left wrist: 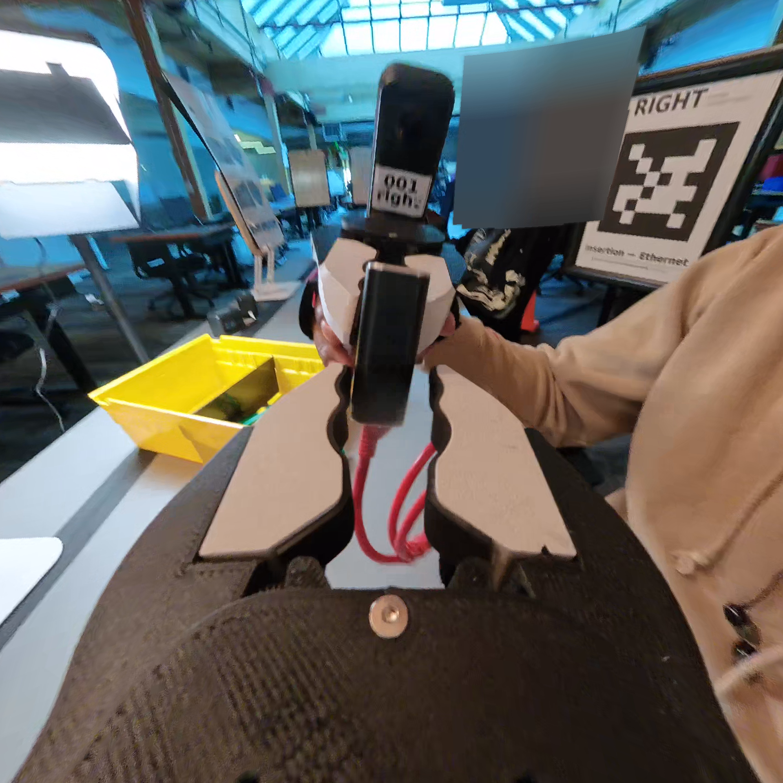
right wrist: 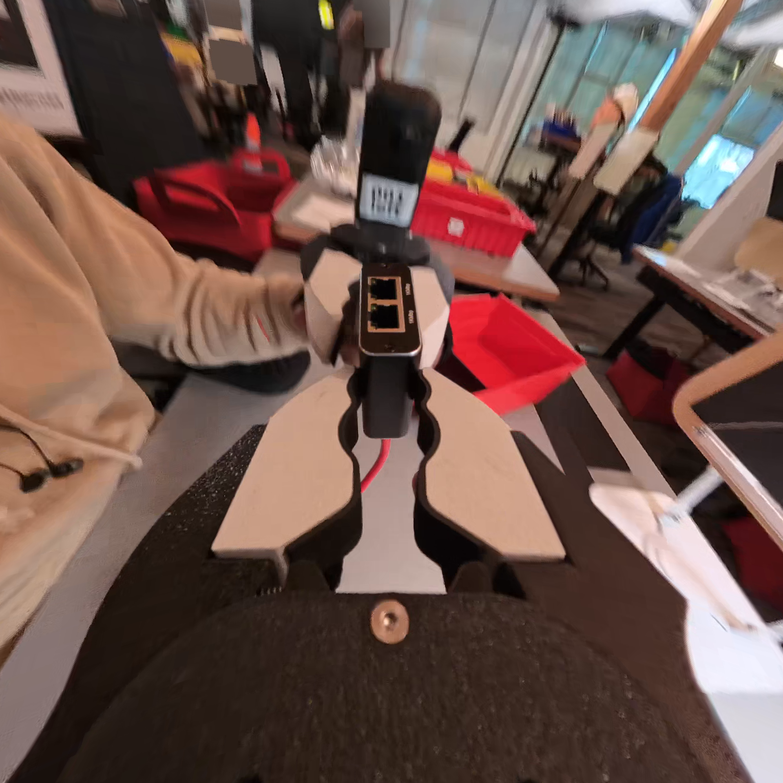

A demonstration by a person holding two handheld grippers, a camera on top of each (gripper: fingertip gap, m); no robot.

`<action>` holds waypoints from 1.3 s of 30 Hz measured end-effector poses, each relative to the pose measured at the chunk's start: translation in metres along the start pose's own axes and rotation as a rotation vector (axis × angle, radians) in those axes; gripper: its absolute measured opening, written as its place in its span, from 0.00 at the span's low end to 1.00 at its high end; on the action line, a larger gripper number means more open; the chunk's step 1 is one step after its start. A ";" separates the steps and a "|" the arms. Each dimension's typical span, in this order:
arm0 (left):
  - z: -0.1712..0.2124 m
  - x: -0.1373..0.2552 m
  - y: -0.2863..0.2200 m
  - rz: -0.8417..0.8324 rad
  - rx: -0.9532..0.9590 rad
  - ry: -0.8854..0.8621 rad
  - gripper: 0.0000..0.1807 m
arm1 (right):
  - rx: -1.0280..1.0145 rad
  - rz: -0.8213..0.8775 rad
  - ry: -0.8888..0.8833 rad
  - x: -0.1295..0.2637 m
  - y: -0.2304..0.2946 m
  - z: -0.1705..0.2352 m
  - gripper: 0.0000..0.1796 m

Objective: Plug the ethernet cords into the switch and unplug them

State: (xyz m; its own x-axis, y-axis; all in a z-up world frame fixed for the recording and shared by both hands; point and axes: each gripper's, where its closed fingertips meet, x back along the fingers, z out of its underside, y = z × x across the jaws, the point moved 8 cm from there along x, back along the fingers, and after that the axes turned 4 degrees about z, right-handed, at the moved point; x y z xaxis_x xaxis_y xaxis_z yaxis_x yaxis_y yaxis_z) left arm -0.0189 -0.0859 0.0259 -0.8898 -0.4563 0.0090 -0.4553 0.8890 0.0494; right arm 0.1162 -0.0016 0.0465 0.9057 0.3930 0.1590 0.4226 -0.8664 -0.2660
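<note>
We hold the switch (right wrist: 383,368) in the air between both grippers, above the table (left wrist: 63,487). The left gripper (left wrist: 383,406) and the right gripper (right wrist: 385,406) each have their fingers closed on it from opposite ends. Two sockets face the right camera, both empty, while a red cord (left wrist: 360,500) hangs from the other end, likely steadied for plugging.

Open workshop-lab hall: glazed skylight roof (left wrist: 423,25) above rows of dark work desks (left wrist: 178,250), red plastic totes (right wrist: 470,220), black-and-white marker poster (left wrist: 673,178).
</note>
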 end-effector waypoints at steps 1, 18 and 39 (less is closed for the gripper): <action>0.000 0.002 0.000 -0.010 0.000 0.041 0.22 | 0.033 0.024 0.077 0.001 0.001 0.002 0.13; -0.007 0.030 0.026 -0.404 -0.084 0.018 0.14 | 0.059 0.335 0.108 -0.007 -0.001 -0.014 0.22; -0.003 0.029 0.027 -0.138 0.089 -0.074 0.14 | -0.069 0.049 0.222 -0.022 -0.022 0.047 0.03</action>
State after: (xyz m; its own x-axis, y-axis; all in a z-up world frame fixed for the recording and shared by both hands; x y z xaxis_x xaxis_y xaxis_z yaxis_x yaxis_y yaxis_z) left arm -0.0573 -0.0754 0.0307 -0.8169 -0.5731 -0.0657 -0.5714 0.8195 -0.0440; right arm 0.0890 0.0231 0.0039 0.8925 0.2788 0.3545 0.3677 -0.9050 -0.2140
